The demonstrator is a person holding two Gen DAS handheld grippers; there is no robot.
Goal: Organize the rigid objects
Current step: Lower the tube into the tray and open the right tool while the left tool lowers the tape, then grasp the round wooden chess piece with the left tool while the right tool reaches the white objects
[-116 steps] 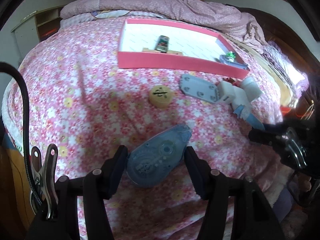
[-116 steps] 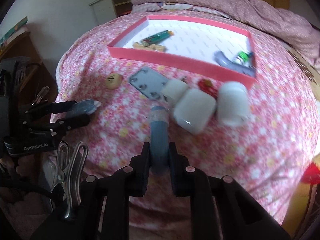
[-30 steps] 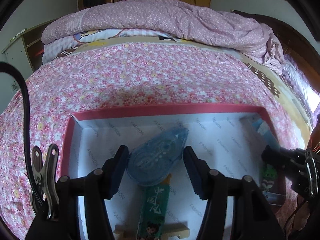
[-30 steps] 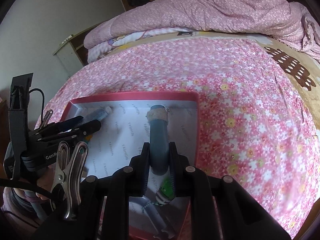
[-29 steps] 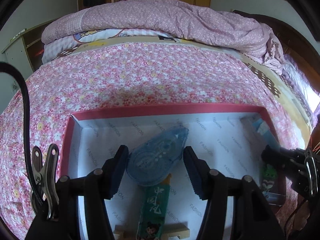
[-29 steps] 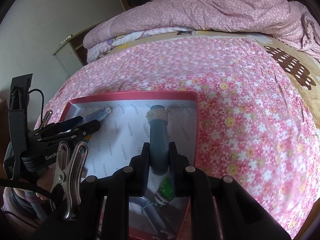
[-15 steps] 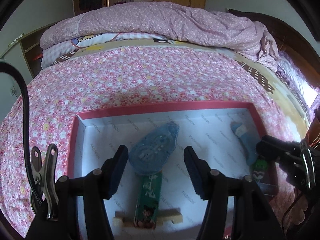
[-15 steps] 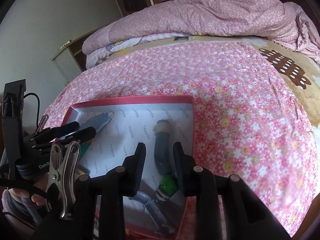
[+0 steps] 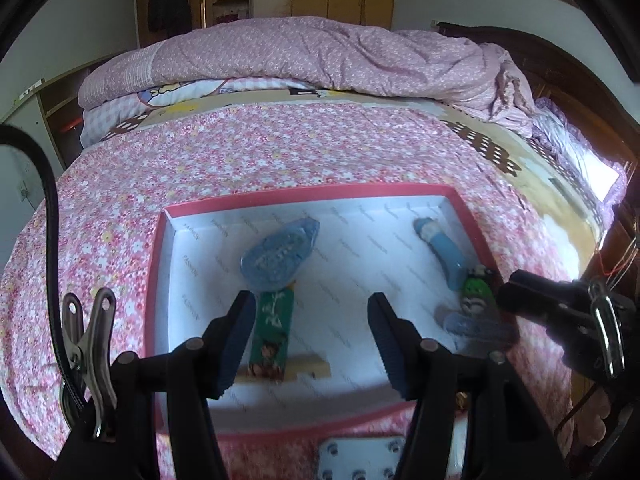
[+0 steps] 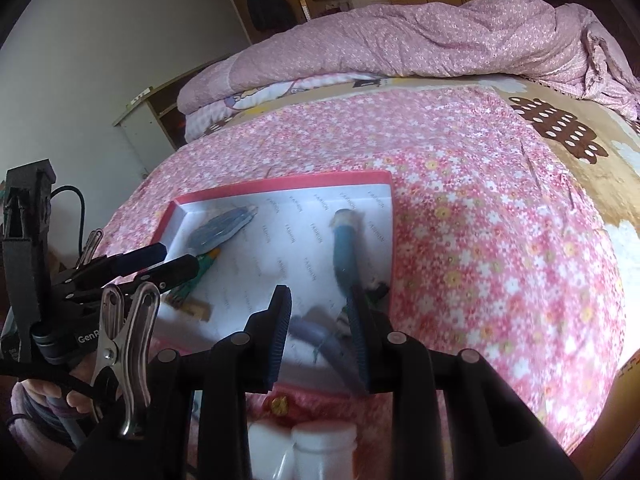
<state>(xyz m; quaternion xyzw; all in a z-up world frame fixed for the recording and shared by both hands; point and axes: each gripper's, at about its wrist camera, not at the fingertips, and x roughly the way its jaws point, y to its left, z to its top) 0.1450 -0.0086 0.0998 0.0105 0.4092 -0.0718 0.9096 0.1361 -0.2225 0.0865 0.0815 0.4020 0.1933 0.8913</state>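
Note:
A pink-rimmed white tray lies on the flowered bedspread. In it rest a blue tape dispenser, a green packet and, at the right, a blue tube. My left gripper hovers open over the tray's near half, with nothing between its pads. In the right wrist view the blue tube lies flat in the tray, just beyond my right gripper, whose jaws stand apart and empty. The tape dispenser shows past the left gripper.
The tray also holds a wooden strip, a green figure and a grey curved piece. Before its near rim lie a grey metal plate, white containers and a small red item. A folded quilt lies behind.
The left gripper let go of the tape dispenser and the right gripper opened off the blue tube. Both now lie in the tray, and both grippers have drawn back and up.

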